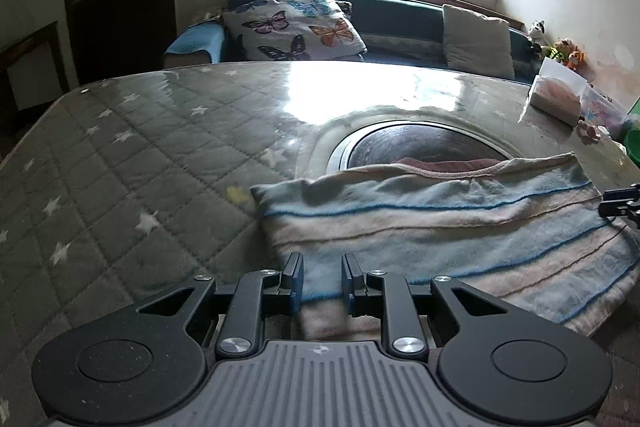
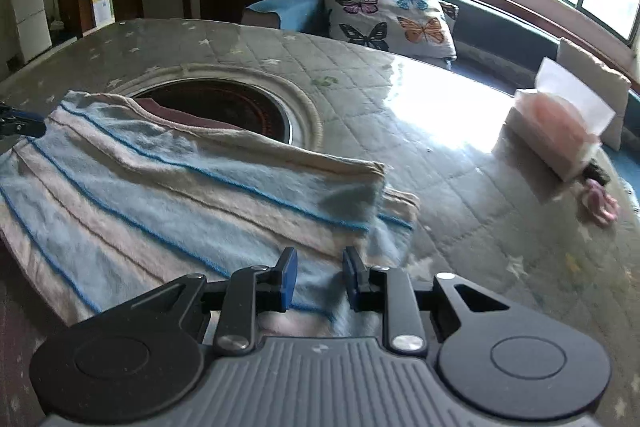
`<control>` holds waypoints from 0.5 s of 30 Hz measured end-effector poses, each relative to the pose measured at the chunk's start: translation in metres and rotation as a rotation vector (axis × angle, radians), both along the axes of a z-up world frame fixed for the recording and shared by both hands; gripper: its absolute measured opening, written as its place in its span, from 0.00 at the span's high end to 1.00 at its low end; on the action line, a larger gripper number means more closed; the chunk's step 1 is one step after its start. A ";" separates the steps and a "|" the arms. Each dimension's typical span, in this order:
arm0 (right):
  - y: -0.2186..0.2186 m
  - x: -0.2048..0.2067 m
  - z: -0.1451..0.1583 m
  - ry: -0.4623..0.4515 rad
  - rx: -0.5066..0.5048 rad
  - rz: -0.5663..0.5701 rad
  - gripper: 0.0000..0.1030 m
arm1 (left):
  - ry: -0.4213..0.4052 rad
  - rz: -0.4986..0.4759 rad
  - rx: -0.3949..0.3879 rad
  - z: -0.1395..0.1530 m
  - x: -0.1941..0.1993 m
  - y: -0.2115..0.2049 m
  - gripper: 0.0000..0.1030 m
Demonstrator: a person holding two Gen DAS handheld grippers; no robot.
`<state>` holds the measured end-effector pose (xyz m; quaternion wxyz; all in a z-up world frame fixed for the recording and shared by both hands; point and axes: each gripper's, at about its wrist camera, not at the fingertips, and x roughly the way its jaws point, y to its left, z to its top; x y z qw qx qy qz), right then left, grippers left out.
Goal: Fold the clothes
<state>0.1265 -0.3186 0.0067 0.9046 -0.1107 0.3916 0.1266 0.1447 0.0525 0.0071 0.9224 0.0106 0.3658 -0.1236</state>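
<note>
Striped fleece garment [image 1: 440, 223] lies lengthwise between the part-open, empty left claw [image 1: 322, 277] and right claw [image 2: 320, 277].

Left gripper [image 1: 322, 277] over near edge of surface [image 1: 140, 147]; fingers [image 1: 294, 277] slightly apart, striped garment [image 1: 440, 223] showing in the gap, pads not pressing it. Garment lies folded along near edge, partly covering round dark inset [image 1: 420, 143]. Right gripper tip [image 1: 620, 205] at garment's right end. Tissue box [image 1: 556, 95] at far right corner.
</note>
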 end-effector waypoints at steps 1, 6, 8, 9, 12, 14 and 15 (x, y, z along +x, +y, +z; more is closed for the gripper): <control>0.000 -0.005 0.002 -0.003 0.000 0.004 0.77 | -0.001 0.004 0.000 0.000 -0.003 0.000 0.77; 0.003 -0.036 0.009 -0.010 0.018 0.049 0.77 | 0.001 0.013 -0.006 -0.002 -0.020 0.003 0.75; 0.002 -0.047 0.006 0.000 0.010 0.051 0.77 | 0.006 0.016 -0.005 -0.004 -0.026 0.004 0.75; 0.000 -0.051 0.002 0.008 0.006 0.044 0.77 | 0.010 0.022 -0.003 -0.006 -0.029 0.005 0.75; -0.007 -0.064 -0.003 0.018 0.010 0.021 0.77 | 0.005 0.037 -0.001 -0.006 -0.038 0.007 0.75; -0.012 -0.070 -0.002 0.011 0.026 -0.007 0.77 | 0.004 0.052 -0.004 -0.004 -0.045 0.010 0.69; -0.015 -0.070 -0.002 0.012 0.036 -0.022 0.74 | 0.004 0.061 -0.003 -0.004 -0.048 0.011 0.67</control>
